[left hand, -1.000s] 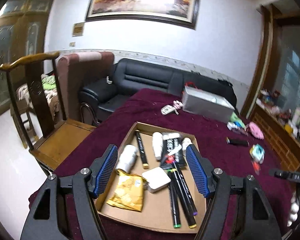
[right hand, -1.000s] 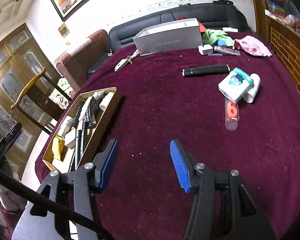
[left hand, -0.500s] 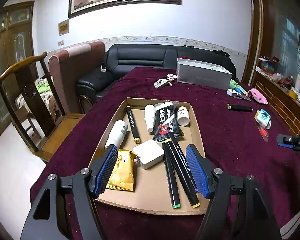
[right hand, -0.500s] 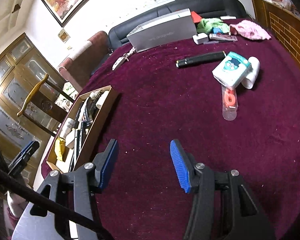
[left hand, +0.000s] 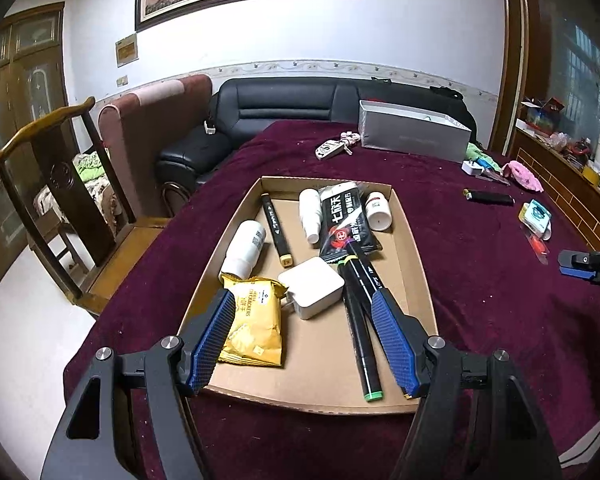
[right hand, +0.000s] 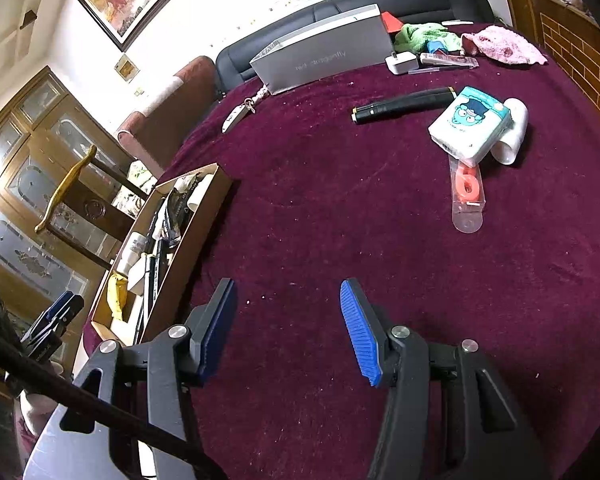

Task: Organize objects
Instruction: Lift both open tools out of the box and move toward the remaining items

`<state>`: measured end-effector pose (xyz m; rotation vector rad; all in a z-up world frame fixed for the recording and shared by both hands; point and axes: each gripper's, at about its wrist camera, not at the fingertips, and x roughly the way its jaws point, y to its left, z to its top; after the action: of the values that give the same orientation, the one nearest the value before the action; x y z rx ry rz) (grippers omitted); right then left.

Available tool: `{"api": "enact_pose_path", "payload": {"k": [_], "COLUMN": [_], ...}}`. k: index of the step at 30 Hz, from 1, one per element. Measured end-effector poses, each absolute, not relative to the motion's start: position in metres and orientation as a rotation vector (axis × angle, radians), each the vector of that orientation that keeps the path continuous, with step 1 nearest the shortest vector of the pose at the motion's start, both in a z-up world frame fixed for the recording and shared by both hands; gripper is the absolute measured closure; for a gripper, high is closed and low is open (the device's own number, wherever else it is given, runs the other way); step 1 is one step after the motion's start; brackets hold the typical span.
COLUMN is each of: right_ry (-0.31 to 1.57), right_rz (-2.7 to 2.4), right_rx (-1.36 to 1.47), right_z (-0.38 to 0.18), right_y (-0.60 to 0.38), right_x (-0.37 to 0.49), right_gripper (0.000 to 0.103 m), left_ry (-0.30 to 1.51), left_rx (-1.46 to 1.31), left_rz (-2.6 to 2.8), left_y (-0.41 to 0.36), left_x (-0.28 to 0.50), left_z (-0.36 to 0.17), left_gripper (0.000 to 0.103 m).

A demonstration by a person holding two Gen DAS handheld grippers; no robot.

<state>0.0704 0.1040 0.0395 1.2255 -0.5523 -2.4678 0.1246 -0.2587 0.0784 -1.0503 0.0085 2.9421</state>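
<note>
A shallow cardboard tray (left hand: 414, 240) on the maroon tablecloth holds a yellow cracker packet (left hand: 254, 322), a white charger block (left hand: 312, 293), black markers (left hand: 360, 332), white bottles (left hand: 244, 248) and a black sachet (left hand: 346, 218). My left gripper (left hand: 302, 306) hovers open over the tray's near end, nothing between its fingers. My right gripper (right hand: 286, 292) stands open above bare cloth to the right of the tray (right hand: 196, 240). Loose on the cloth lie a black torch (right hand: 404, 105), a tissue pack (right hand: 470, 128), a white bottle (right hand: 514, 136) and an orange item in a clear case (right hand: 467, 192).
A silver box (right hand: 324, 52), keys (right hand: 240, 114), a white plug (right hand: 400, 62), green and pink cloths (right hand: 500, 42) sit at the table's far side. A wooden chair (left hand: 56, 184) and black sofa (left hand: 300, 104) stand off the left and far edges.
Both grippers have sunk a little toward the table; the left view now looks more squarely down on the tray. The jaws of both stay equally wide.
</note>
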Motion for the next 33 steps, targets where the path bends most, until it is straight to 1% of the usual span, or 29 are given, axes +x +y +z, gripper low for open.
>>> {"api": "enact_pose_path", "payload": {"k": [18,25,29,33], "right_ry": [-0.511,-0.483,-0.471,-0.461], "right_rz": [-2.466,-2.465,-2.477,-2.502], "right_rx": [1.298,1.311,1.296,1.266], "right_z": [0.033,0.035,0.041,0.055], "right_y": [0.086,0.074,0.074,0.079], "right_x": [0.051,0.049,0.05,0.051], "right_gripper": [0.051,0.05,0.05,0.05], "left_ry": [-0.164,-0.272,-0.309,-0.281], "left_rx": [-1.083,-1.077,-1.033,-0.931], "left_rz": [2.917,2.915,2.921,2.921], "left_y": [-0.295,-0.31,-0.313,-0.303], "left_x": [0.11,0.109,0.109,0.106], "left_z": [0.058,0.054,0.063,0.088], "left_gripper": [0.038,0.038,0.038,0.038]}}
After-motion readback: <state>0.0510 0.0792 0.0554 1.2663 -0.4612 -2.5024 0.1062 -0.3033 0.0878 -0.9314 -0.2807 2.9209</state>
